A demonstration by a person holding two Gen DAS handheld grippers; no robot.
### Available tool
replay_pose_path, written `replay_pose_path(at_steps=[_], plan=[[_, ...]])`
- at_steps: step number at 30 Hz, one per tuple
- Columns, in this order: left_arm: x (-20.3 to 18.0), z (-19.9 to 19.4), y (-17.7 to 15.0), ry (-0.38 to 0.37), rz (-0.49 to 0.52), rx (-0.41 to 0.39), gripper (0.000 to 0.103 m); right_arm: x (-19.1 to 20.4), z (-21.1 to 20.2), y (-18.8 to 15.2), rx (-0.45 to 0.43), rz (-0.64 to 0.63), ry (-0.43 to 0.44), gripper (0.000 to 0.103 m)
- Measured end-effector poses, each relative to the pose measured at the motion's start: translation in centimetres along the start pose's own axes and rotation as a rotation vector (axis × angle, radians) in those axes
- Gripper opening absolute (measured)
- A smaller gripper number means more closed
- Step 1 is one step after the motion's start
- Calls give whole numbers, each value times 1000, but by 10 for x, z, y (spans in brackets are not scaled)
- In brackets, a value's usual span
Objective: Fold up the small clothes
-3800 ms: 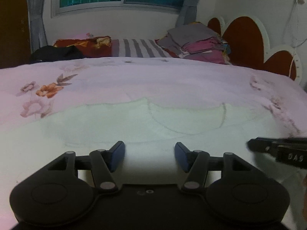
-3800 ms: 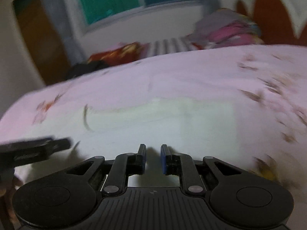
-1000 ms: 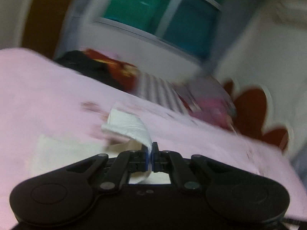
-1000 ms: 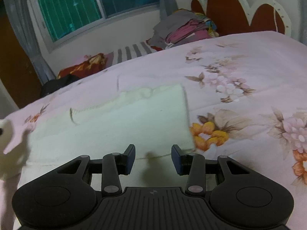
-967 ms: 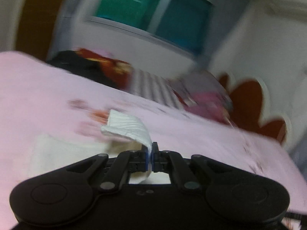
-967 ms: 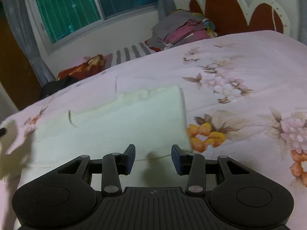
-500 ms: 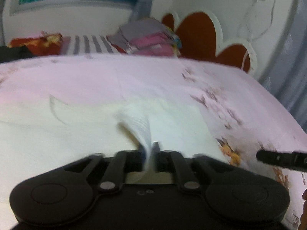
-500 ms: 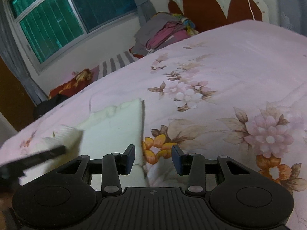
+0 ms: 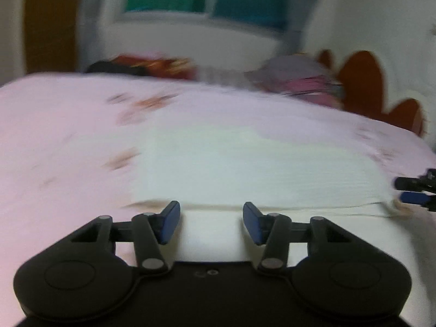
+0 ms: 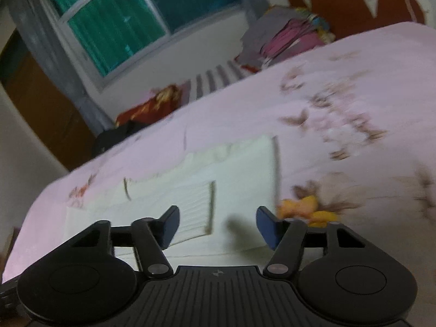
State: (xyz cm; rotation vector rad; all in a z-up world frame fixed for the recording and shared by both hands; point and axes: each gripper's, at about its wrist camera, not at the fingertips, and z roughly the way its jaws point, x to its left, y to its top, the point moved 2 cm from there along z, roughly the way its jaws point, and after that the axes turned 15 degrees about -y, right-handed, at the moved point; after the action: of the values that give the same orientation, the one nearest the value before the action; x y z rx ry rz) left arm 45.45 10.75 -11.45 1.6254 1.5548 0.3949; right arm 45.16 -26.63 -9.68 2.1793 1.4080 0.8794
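A pale cream small garment [image 9: 245, 169] lies flat on the pink floral bedsheet [image 9: 68, 125], with one side folded over the middle. In the right wrist view the folded flap [image 10: 190, 207] lies on the garment [image 10: 245, 185]. My left gripper [image 9: 211, 219] is open and empty at the garment's near edge. My right gripper [image 10: 216, 224] is open and empty just above the garment's near right part. Its tips also show at the right edge of the left wrist view [image 9: 417, 190].
A pile of folded clothes [image 10: 286, 32] and a striped pillow [image 10: 218, 79] sit at the far side of the bed by the red headboard [image 10: 354, 5]. A dark bundle and a red cloth [image 10: 147, 109] lie below the window. Both views are blurred.
My left gripper carried the garment's left side over the middle, then let go and opened. My right gripper has opened wider and tilted.
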Motion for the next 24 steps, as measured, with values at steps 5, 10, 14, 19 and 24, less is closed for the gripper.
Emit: replay_pose_path(at_steps=[5, 10, 14, 19, 24], plan=[[36, 15, 2, 1, -32, 47, 41, 20, 41, -5, 70, -21, -8, 49], [42, 28, 7, -17, -6, 54, 38, 33, 58, -5, 88, -82, -33, 13], [40, 29, 4, -22, 19, 58, 33, 36, 56, 0, 57, -116, -41, 4], [39, 29, 6, -43, 25, 70, 22, 14, 20, 11, -88, -36, -124, 4], [33, 32, 6, -61, 49, 86, 12, -4, 23, -9, -24, -40, -148, 4]])
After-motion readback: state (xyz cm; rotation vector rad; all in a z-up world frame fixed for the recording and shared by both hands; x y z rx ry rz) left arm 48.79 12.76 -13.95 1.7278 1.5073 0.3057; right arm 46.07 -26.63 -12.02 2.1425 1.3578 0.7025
